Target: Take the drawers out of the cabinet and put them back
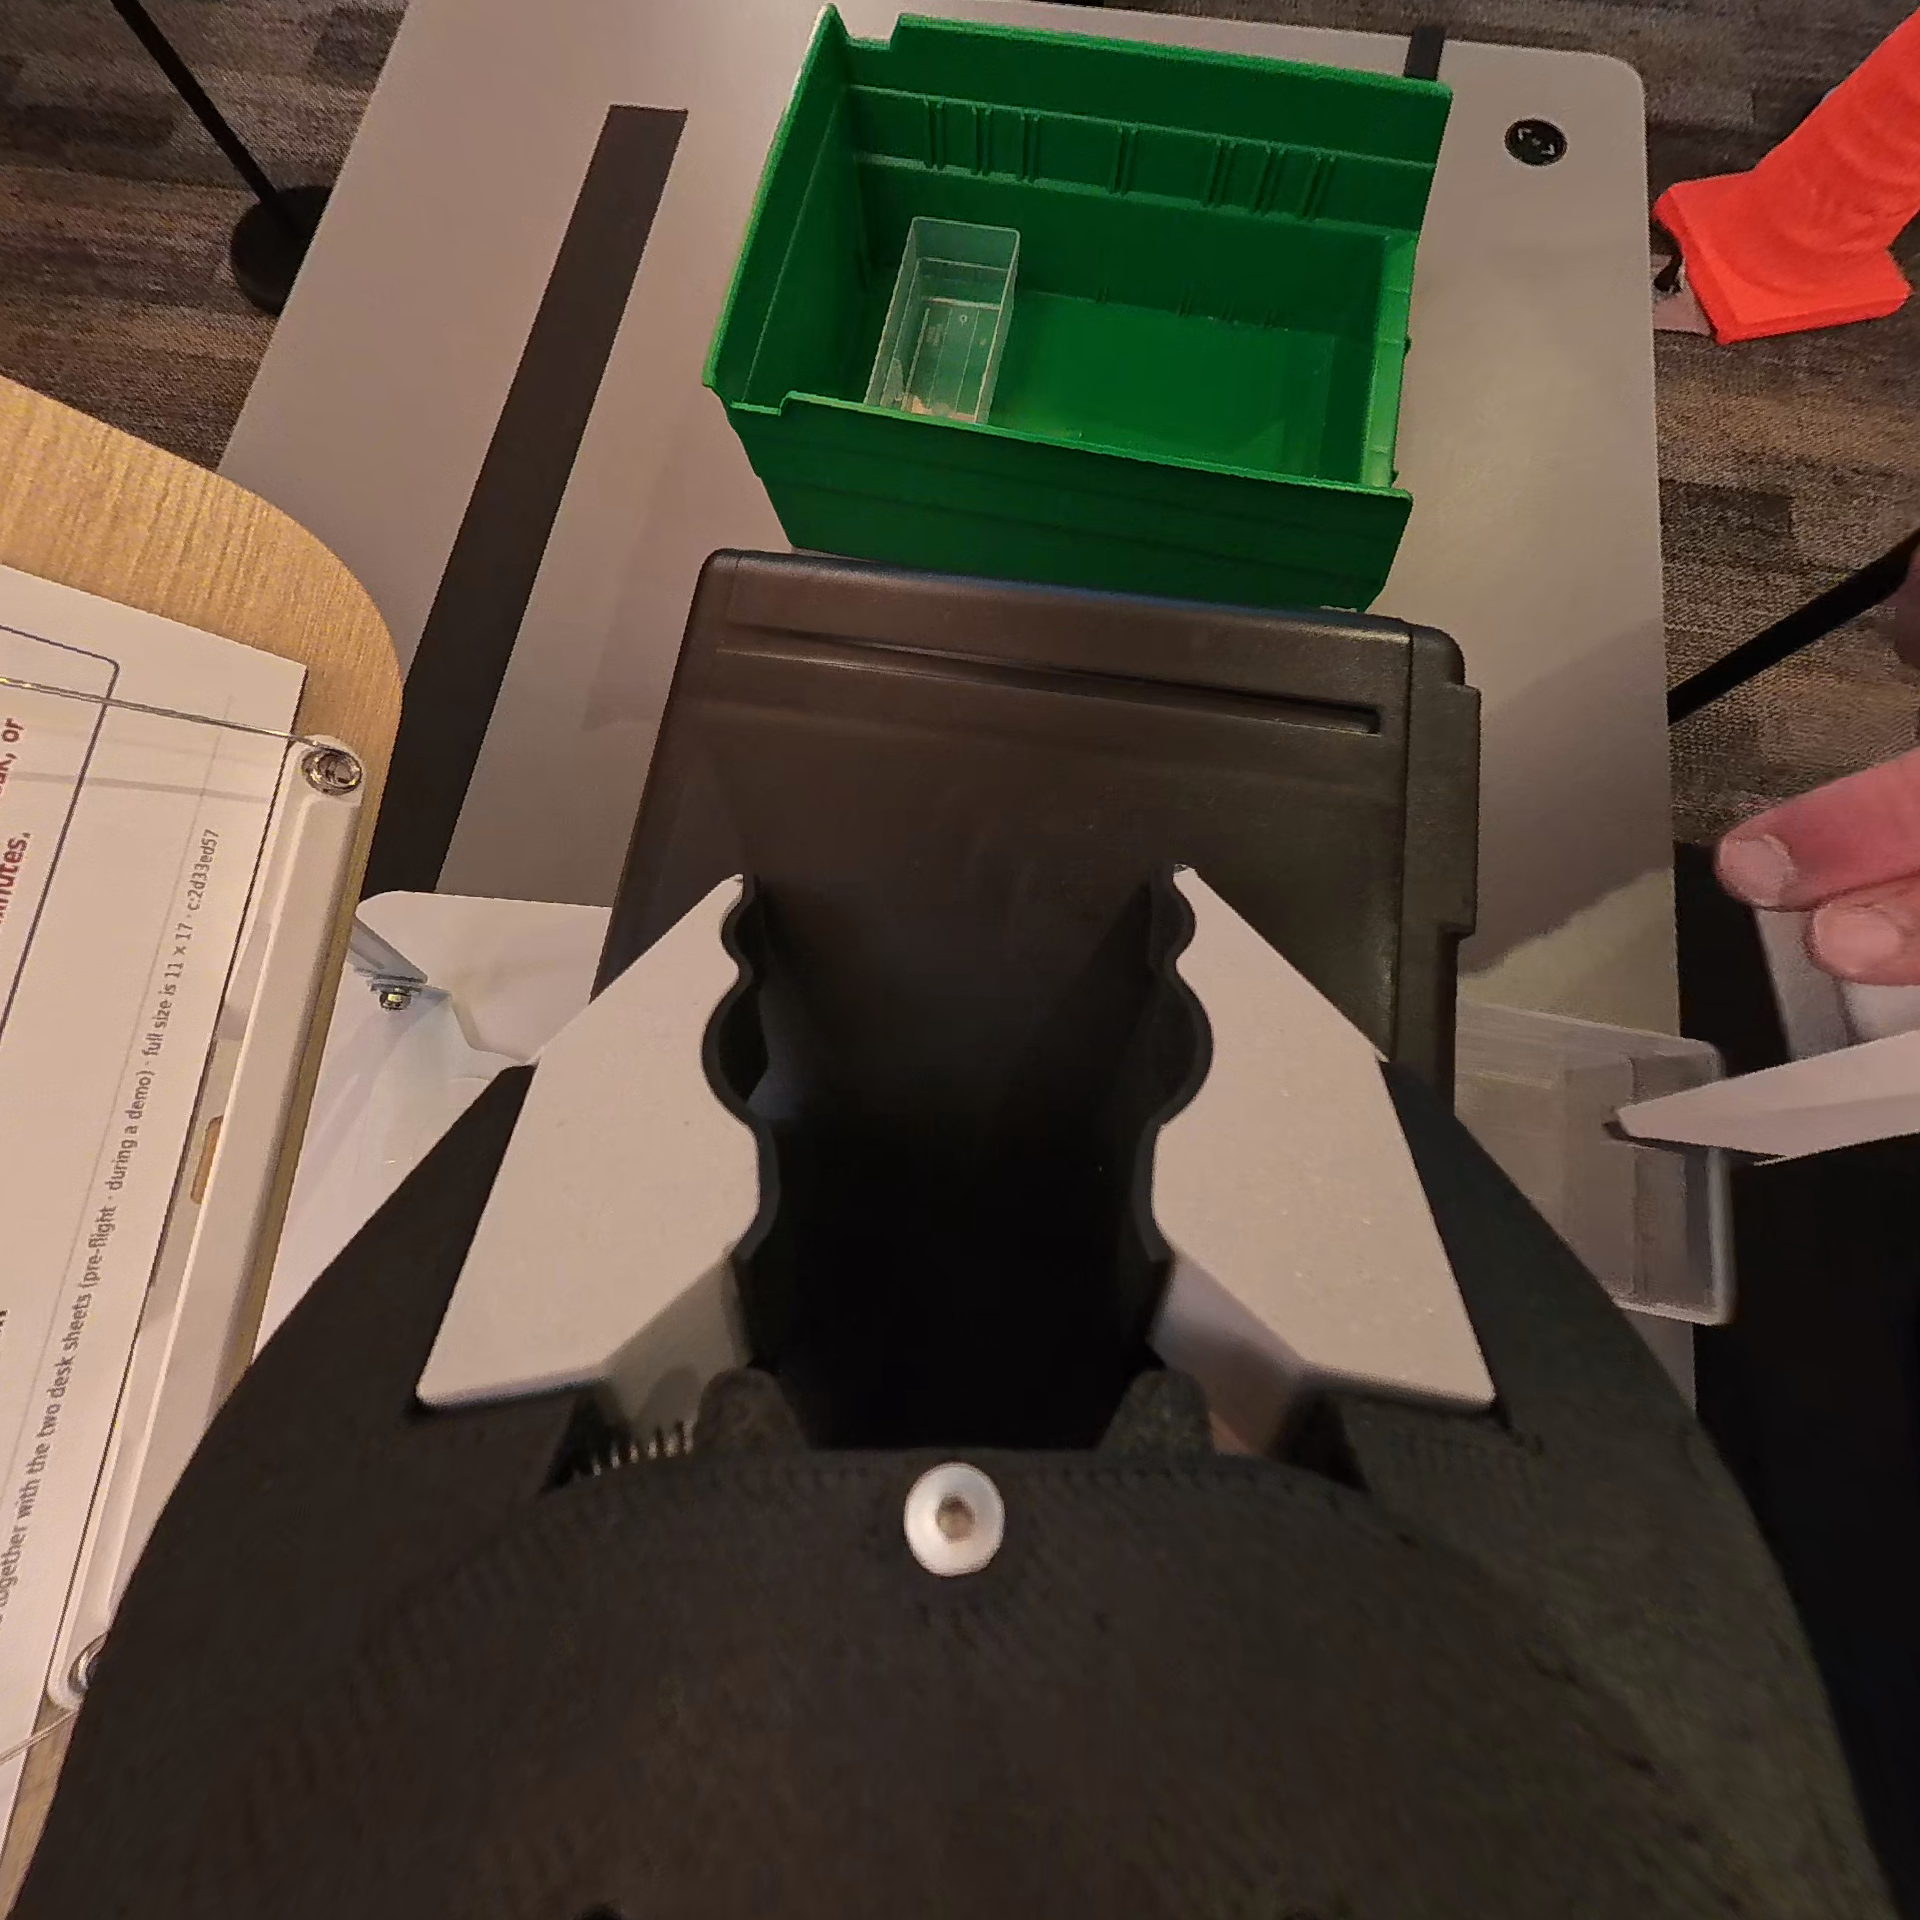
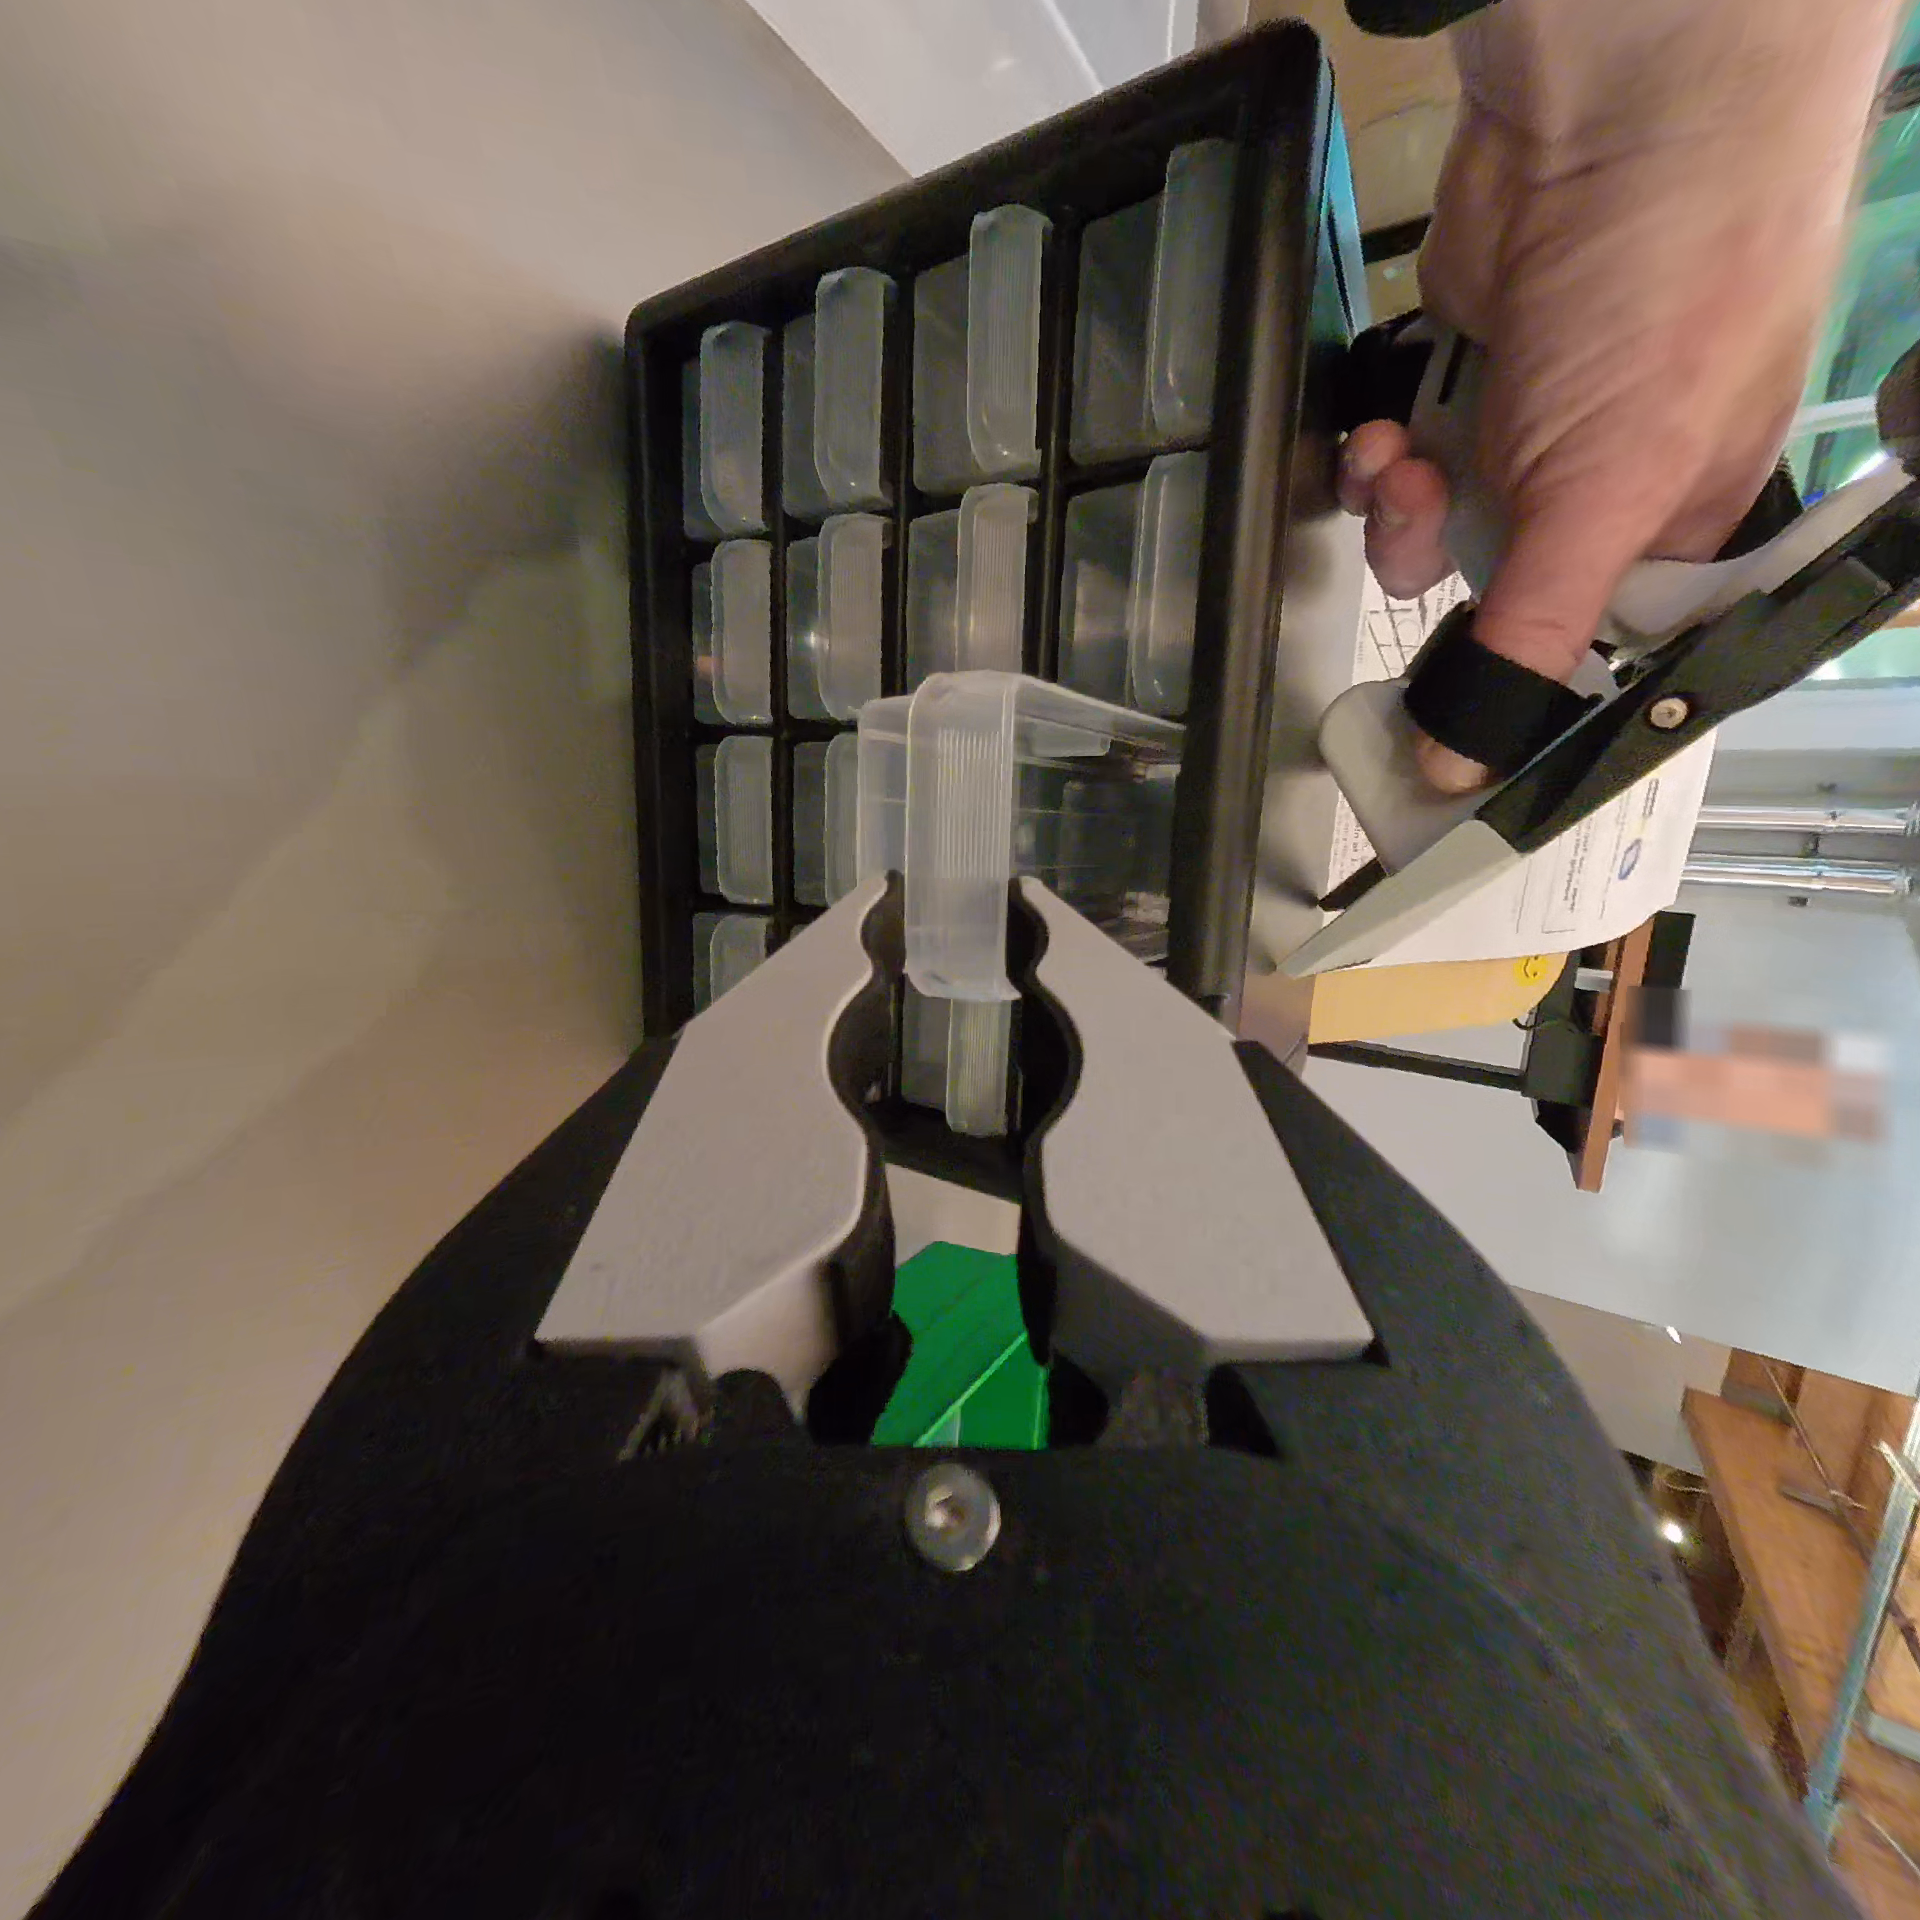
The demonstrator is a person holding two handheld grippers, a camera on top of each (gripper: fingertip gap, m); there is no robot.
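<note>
The black cabinet point(image 1: 1039, 748) stands on the grey table; its front point(image 2: 1262, 416) holds several rows of clear drawers. My right gripper point(image 2: 956, 888) is shut on the handle of one clear drawer point(image 2: 956, 821), which sticks partly out of the cabinet; it shows at the right of the left wrist view point(image 1: 1558, 1122). My left gripper point(image 1: 958, 883) is open and empty over the cabinet's top. Behind the cabinet stands a green bin point(image 1: 1091, 520) with one clear drawer point(image 1: 940, 322) lying in it.
A printed sheet in a clear holder point(image 1: 125, 1039) lies on a wooden surface at the left. An orange object point(image 1: 1787, 239) lies on the floor at the far right. A hand point(image 1: 1829, 883) holds the right gripper beside the cabinet. The grey table point(image 1: 416, 364) extends to the left.
</note>
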